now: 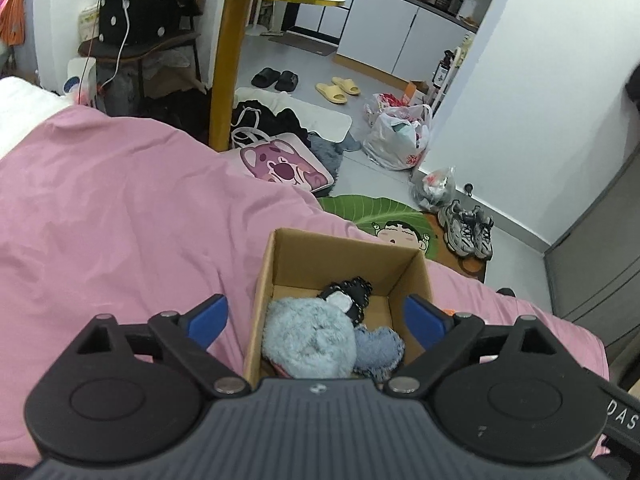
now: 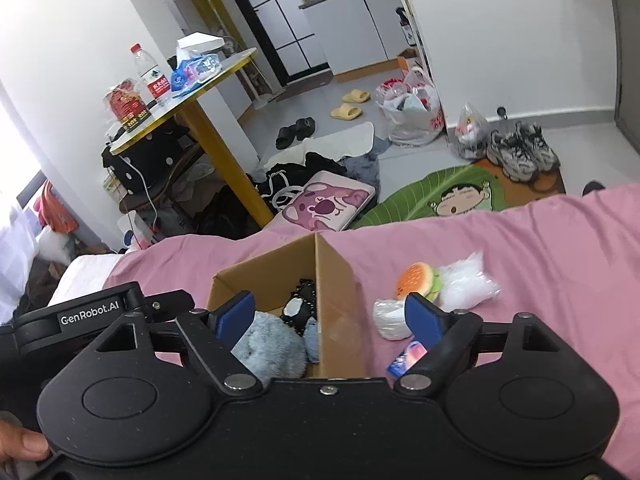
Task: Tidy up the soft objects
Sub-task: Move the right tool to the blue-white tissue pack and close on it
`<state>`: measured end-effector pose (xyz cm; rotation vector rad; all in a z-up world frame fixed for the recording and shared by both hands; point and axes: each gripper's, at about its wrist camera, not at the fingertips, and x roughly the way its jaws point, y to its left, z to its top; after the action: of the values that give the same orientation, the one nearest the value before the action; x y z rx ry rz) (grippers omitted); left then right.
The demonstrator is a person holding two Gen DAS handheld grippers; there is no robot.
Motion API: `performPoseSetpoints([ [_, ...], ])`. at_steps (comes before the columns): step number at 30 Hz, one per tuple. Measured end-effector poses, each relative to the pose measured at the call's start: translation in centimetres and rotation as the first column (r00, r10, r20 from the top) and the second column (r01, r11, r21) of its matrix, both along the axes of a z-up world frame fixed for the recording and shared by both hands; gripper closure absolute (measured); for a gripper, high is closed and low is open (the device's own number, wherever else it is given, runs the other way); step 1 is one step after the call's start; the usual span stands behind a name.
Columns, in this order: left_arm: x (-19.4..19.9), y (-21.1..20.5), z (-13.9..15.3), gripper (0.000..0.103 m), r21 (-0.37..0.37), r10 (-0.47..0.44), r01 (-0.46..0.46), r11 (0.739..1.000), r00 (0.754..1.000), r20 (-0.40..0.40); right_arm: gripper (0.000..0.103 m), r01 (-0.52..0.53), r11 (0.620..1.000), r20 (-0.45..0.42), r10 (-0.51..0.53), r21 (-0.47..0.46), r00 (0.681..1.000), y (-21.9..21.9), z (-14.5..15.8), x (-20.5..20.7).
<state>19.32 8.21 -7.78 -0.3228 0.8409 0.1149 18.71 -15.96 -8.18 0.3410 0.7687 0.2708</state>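
Inside cardboard box, fluffy blue toy half hidden by casing; both jaws wide, empty.

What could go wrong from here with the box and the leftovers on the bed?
1. The cardboard box sits on soft pink bedding near the bed's edge; a nudge from the open right gripper might tip it.
2. The fluffy blue plush rises toward the box's rim; more items may spill.
3. The burger toy lies against a clear plastic bag; grabbing one might drag both.
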Motion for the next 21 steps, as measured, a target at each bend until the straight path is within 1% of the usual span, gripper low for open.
performPoseSetpoints([
  [3,-0.8,-0.8,0.4,0.007,0.018,-0.005,0.005,1.000,1.000,0.006,0.019,-0.004,1.000,0.009,0.004,-0.009,1.000,-1.0,0.3,-0.2],
  [8,-1.8,-1.9,1.0,0.001,0.026,-0.007,0.006,1.000,1.000,0.023,0.018,-0.012,1.000,0.024,0.012,-0.014,1.000,-2.6,0.5,-0.8],
  [10,-2.2,-2.5,1.2,0.000,0.029,-0.010,0.009,1.000,0.999,0.032,0.015,-0.009,1.000,0.028,0.009,-0.010,1.000,-3.3,0.5,-1.2],
  [13,-3.0,-3.6,1.7,0.000,0.017,-0.028,0.027,0.999,0.997,0.067,0.014,-0.005,1.000,0.034,0.005,-0.003,0.999,-4.5,0.5,-1.8],
  [17,-3.7,-5.2,2.2,0.000,0.023,-0.037,0.035,0.999,0.995,0.089,0.013,-0.003,1.000,0.033,0.003,0.011,0.999,-6.2,0.4,-2.3],
  [18,-3.9,-5.6,2.3,0.000,0.022,-0.037,0.035,0.999,0.995,0.092,0.012,-0.004,1.000,0.034,0.003,0.016,0.999,-6.6,0.4,-2.3],
  [21,-4.2,-6.7,2.4,0.000,0.016,-0.055,0.054,0.998,0.995,0.083,0.007,-0.001,0.999,0.044,0.000,0.036,0.999,-7.9,0.2,-2.6],
])
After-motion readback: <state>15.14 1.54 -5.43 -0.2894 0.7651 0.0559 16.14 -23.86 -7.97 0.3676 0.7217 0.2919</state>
